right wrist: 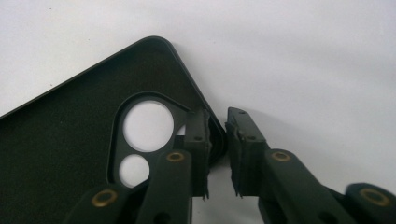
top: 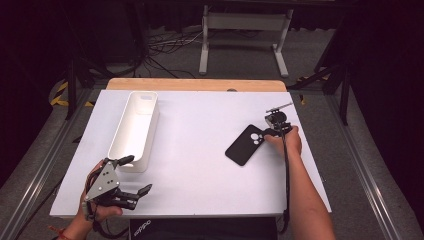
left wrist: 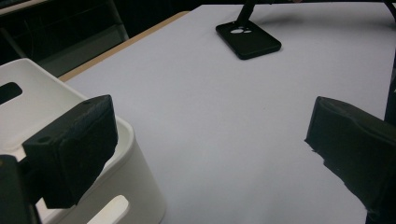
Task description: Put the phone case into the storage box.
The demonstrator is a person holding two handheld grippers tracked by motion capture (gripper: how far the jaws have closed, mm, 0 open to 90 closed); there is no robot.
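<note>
The right tool [right wrist: 217, 140] had pinched the side wall of the black phone case [top: 245, 145], which lay flat on the white desk [top: 200, 165] near its right edge. The left tool [left wrist: 205, 154] hovered wide open, empty, beside the white bin [top: 135, 127].

obstacle: white bin [top: 134, 129] at left | free: table [top: 200, 165] centre

White bin [top: 134, 129] lies on the white table [top: 200, 165].
</note>
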